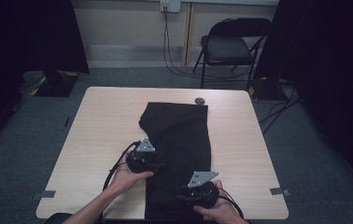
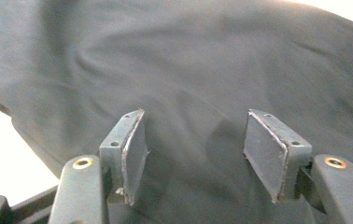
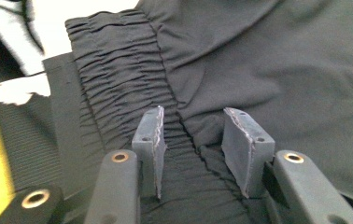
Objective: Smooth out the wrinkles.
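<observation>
Both grippers are working over the black trousers (image 1: 179, 154) lying lengthwise toward the tabletop's near edge: left gripper (image 2: 195, 149) hovering with jaws apart, right gripper (image 3: 193, 149) straddling the gathered waistband (image 3: 118, 74), unclamped. Folding seems barely begun; nothing is gripped yet.

The black garment (image 1: 179, 140) was soft matt cloth, smooth across its body and tightly gathered into ribbed puckers at the waistband (image 3: 114, 79). The desk (image 1: 104, 121) had a pale, smooth wood-look top. Each tool's pads (image 2: 268, 154) looked dull grey and rubbery, scuffed at the edges.
</observation>
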`<action>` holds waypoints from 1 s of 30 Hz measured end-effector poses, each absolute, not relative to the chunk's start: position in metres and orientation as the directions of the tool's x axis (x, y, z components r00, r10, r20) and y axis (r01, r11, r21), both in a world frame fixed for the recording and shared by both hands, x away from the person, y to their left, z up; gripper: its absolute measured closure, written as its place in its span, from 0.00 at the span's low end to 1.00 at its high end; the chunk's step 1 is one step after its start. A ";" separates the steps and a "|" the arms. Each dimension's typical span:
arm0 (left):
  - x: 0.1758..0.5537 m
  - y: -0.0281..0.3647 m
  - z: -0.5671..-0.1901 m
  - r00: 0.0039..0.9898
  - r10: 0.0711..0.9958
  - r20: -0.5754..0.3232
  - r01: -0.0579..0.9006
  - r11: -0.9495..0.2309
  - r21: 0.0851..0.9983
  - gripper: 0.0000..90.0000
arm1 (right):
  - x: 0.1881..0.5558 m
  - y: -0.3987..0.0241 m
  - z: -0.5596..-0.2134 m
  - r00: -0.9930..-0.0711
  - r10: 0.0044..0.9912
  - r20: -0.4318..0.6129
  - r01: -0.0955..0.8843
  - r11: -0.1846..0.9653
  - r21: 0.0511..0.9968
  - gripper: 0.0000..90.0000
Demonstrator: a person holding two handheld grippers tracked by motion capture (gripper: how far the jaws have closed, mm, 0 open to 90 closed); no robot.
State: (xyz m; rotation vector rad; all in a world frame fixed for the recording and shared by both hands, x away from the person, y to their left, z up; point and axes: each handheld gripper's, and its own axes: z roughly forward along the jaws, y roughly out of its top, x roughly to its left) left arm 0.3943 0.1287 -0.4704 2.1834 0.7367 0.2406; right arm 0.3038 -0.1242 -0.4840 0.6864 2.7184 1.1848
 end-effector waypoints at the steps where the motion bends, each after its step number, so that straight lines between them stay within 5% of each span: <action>1: 0.395 0.130 -0.470 0.812 0.580 -0.063 0.426 -0.516 0.743 0.45 | 0.301 -0.123 -0.483 -0.900 0.428 0.087 0.356 0.603 0.714 0.60; 3: 0.398 0.130 -0.472 0.808 0.587 -0.057 0.430 -0.521 0.738 0.47 | 0.301 -0.122 -0.478 -0.899 0.433 0.069 0.345 0.600 0.722 0.52; 14: 0.408 0.125 -0.490 0.791 0.612 -0.024 0.457 -0.564 0.687 0.50 | 0.404 -0.145 -0.462 -0.697 0.716 0.034 0.449 0.399 0.799 0.45; 24: 0.387 0.126 -0.481 0.831 0.553 -0.067 0.461 -0.614 0.641 0.55 | 0.440 -0.121 -0.494 -0.687 0.725 0.047 0.501 0.427 0.753 0.37; 30: 0.402 0.145 -0.464 0.794 0.605 -0.067 0.445 -0.502 0.741 0.55 | 0.425 -0.112 -0.503 -0.712 0.702 0.003 0.456 0.460 0.762 0.35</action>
